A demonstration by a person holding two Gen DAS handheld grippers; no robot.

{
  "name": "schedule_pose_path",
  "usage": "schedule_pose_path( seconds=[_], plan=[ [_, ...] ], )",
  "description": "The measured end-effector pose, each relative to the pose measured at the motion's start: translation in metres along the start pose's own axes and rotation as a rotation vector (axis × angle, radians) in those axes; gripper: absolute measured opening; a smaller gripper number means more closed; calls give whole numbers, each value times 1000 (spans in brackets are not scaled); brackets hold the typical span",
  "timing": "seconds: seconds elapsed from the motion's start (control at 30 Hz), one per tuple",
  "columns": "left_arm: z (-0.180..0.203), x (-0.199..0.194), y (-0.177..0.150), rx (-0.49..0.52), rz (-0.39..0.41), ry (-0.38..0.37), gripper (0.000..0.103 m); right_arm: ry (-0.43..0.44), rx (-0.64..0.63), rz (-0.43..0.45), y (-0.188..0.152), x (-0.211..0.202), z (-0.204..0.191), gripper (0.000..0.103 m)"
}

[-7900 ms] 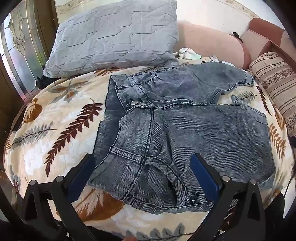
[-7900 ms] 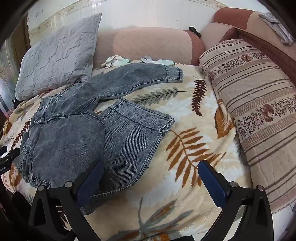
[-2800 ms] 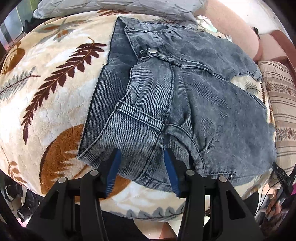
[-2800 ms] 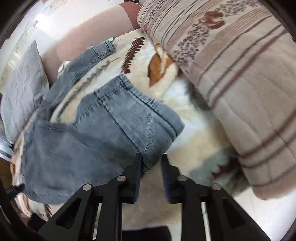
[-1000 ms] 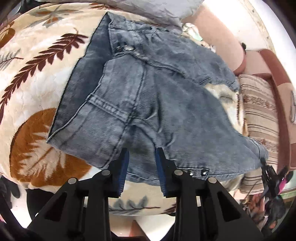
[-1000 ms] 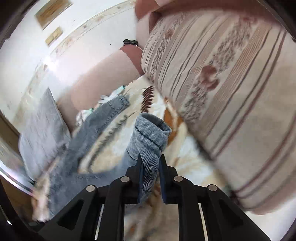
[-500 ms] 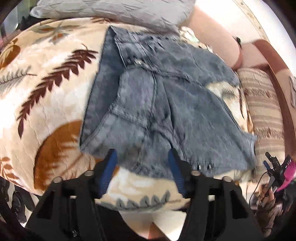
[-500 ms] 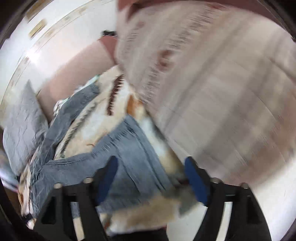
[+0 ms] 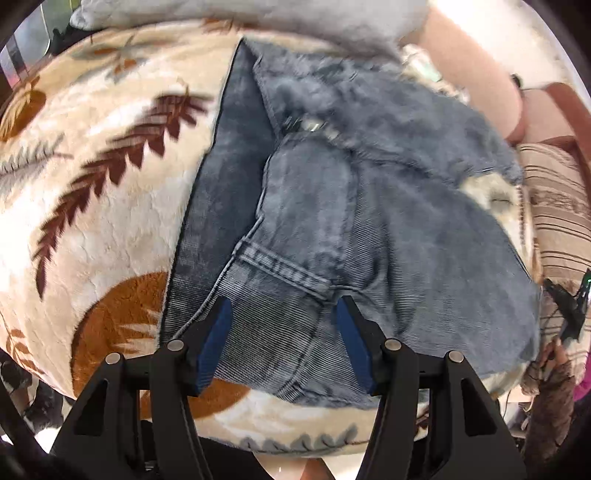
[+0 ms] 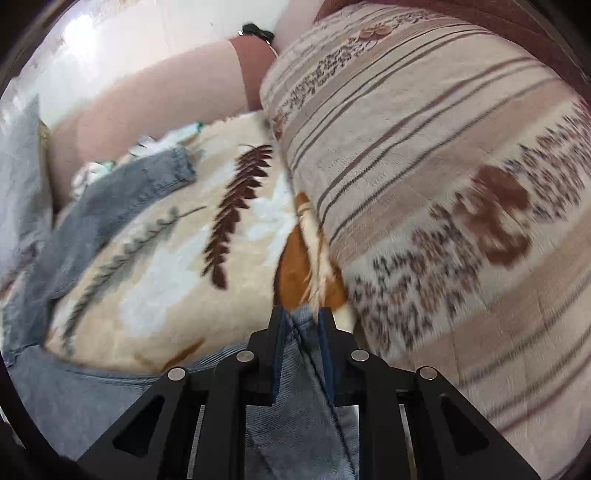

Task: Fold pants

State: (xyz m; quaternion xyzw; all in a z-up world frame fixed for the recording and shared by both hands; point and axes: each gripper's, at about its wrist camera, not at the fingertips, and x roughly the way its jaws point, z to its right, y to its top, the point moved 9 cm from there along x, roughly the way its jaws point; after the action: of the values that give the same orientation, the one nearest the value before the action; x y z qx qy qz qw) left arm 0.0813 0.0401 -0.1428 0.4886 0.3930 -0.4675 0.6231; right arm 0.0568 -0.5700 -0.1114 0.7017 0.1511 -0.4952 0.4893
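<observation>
Two tongs in play. My left tongs (image 9: 282,332) are open, fingers spread wide over the waistband end of the jeans (image 9: 369,229), not clamping anything; denim shows between the blue pads (image 9: 216,343). My right tongs (image 10: 303,332) are closed on a fold of the jeans (image 10: 299,387) — fabric is pinched between the pads and trails back under the frame.

Jeans lie on the blanket (image 9: 92,206), a cream fleece with brown and orange leaf print. Waist end is at the near edge under the left tongs, with a belt loop and seam just ahead of the fingers. In the right view one leg (image 10: 122,199) stretches flat across the blanket toward the back, cuff near some small white items (image 10: 147,144), too blurred to identify. The other leg is the part I hold.

Striped cushion (image 10: 443,184) sits just right of the right tongs, touching the blanket edge. Grey pillow (image 9: 258,14) at the far end beyond the jeans. Pink bolster (image 10: 147,99) runs along the back. Both views have motion blur.
</observation>
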Motion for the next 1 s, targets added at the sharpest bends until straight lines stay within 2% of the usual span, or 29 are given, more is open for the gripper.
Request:
schedule_pose_path(
  seconds=[0.03, 0.1, 0.17, 0.23, 0.3, 0.4, 0.47, 0.5, 0.6, 0.67, 0.8, 0.93, 1.0],
  plan=[
    [0, 3, -1, 7, 0, 9, 58, -57, -17, -26, 2, 11, 1, 13],
    [3, -1, -4, 46, 15, 23, 58, -54, -14, -73, -4, 18, 8, 14],
    [3, -8, -4, 63, 10, 9, 58, -24, 3, -40, -2, 7, 12, 14],
    [-1, -22, 5, 62, 36, -5, 58, 32, 21, 9, 5, -13, 13, 25],
    [-5, -37, 24, 47, 75, -9, 58, 100, 37, 32, 16, -30, 10, 45],
    [-10, -47, 60, -6, 111, -35, 67, 187, 53, 42, 38, -41, -6, 60],
    [-9, -44, 84, -40, 116, -49, 68, 265, 60, 27, 56, -38, -29, 72],
    [-7, -39, 95, -62, 111, -50, 68, 308, 65, 14, 63, -34, -41, 74],
    [-6, -15, 118, -137, 64, -85, 68, 414, 109, -24, 83, -7, -80, 74],
    [-3, 0, 127, -172, 30, -102, 68, 466, 177, -63, 96, 28, -101, 74],
    [3, 18, 137, -181, 10, -103, 68, 549, 337, -127, 115, 98, -127, 74],
    [5, 32, 146, -177, 8, -100, 68, 539, 399, -102, 127, 141, -136, 74],
    [6, 42, 149, -184, 2, -104, 68, 561, 413, -40, 135, 146, -139, 71]
  ],
)
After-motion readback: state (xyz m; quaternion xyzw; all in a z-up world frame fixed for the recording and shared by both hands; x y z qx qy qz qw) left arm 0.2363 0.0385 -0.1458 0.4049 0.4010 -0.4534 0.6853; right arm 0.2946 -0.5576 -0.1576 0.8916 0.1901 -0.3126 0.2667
